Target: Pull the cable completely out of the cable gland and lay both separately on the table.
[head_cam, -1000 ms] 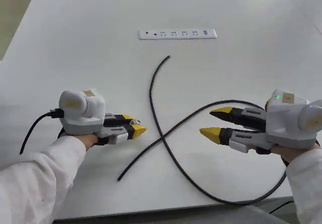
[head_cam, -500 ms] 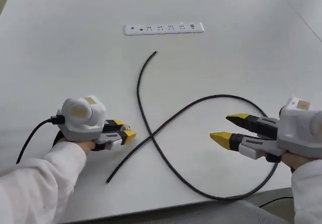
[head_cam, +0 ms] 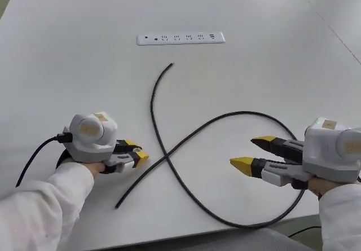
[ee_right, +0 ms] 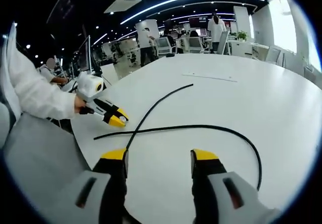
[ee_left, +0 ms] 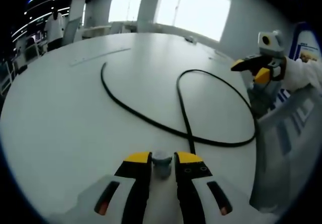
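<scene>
In the head view the left gripper [head_cam: 137, 151] was low over the bench [head_cam: 67, 65], pointing at the cable [head_cam: 152, 101]. The cable lay in a crossed loop between it and the right gripper [head_cam: 252, 152], with the crossing just off the left tips. In the left gripper view the fingers [ee_left: 137, 159] were closed on a small grey gland [ee_left: 162, 164], and the cable [ee_left: 184, 113] ran away ahead, apart from it. In the right gripper view the fingers [ee_right: 114, 156] stood wide apart and empty, the cable [ee_right: 166, 129] lying crosswise ahead. The gland probably wanted setting down clear of the cable.
</scene>
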Available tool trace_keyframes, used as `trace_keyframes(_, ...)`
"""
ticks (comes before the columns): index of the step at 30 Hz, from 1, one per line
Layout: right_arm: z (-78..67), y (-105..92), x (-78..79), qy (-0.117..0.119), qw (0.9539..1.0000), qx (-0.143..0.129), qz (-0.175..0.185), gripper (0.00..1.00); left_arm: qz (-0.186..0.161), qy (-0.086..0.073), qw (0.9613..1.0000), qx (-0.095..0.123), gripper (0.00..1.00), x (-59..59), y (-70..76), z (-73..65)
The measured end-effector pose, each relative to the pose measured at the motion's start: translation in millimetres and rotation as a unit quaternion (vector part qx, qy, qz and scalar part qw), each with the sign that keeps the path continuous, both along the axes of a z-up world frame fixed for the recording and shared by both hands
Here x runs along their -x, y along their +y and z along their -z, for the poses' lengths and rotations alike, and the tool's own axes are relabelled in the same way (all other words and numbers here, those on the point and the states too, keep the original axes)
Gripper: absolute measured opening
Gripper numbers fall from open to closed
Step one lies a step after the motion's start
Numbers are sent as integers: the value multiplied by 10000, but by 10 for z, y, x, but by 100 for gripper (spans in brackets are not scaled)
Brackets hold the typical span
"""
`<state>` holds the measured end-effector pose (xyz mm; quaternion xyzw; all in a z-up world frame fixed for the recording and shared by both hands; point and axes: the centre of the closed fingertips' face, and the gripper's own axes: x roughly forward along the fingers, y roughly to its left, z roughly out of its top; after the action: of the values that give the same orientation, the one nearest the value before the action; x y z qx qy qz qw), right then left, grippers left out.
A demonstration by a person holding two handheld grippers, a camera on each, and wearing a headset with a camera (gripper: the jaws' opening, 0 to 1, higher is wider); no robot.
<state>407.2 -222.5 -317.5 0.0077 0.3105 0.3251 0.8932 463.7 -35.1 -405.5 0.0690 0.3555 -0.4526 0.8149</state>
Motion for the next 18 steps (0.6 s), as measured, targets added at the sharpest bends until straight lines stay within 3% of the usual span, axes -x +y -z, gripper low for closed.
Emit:
trace_keyframes(6, -104, -74, 17, -92, 9999, 29, 67, 54, -94, -49, 9999, 83, 20, 11, 74, -166)
trace_keyframes(10, -155, -95, 53, -117, 9999, 36, 49, 56, -200, -54, 9995, 235, 25, 55, 168, -367)
trace_keyframes(12, -189, -110, 82, -119, 9999, 52, 27, 58, -275, -99, 9992, 258, 27, 86, 274, -489)
trace_keyframes(15, -243, -142, 129, -125, 9999, 62, -29, 60, -592, 64, 9973, 438, 37, 138, 480, -658)
trace_keyframes(18, -295, -156, 200, -110, 9998, 156, -96, 62, -838, 65, 9949, 557, 43, 212, 686, -871)
